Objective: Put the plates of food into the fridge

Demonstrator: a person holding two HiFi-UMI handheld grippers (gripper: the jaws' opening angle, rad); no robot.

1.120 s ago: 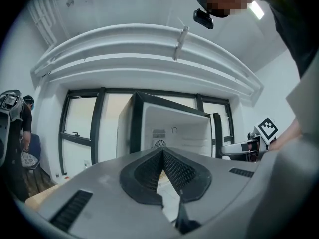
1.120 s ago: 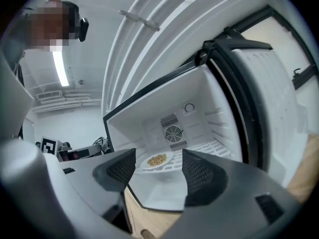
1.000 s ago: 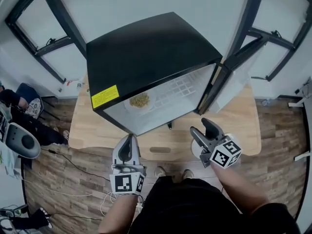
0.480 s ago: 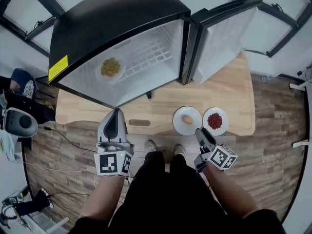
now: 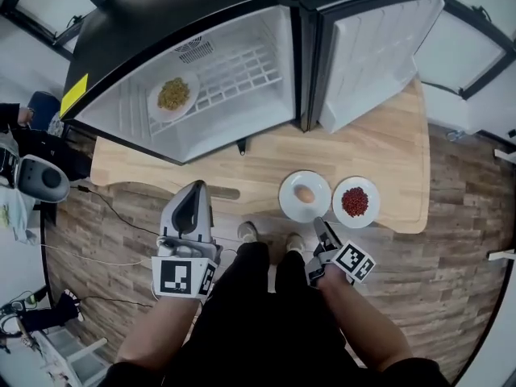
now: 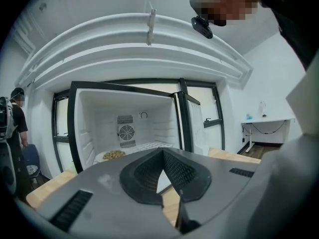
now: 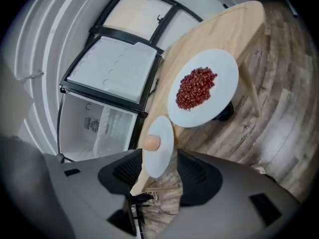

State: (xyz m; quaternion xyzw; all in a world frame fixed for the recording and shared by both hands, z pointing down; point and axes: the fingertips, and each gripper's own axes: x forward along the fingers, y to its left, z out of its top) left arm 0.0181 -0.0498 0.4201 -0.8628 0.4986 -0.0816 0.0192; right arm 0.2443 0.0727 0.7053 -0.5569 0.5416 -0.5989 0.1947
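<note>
Beside bean plate [image 7: 224, 83]; egg plate [image 7: 158, 162] between just-narrowed, unclamped right tool [image 5: 319, 226]; left tool [image 6: 162, 152] closed.

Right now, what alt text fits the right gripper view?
The right gripper, fingers apart after just closing partway, frames the near rim of the egg plate on a wooden table. Beyond sits a plate of red food; at left, the open fridge and its door.

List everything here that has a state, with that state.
Black fridge, door open.
White plate of yellowish food, on fridge shelf.
White plate with tan egg, on wooden table.
White plate of red beans, on table.
Left gripper, shut, empty.
Right gripper, open, jaws just been closing, egg plate's rim between them, ungripped.
</note>
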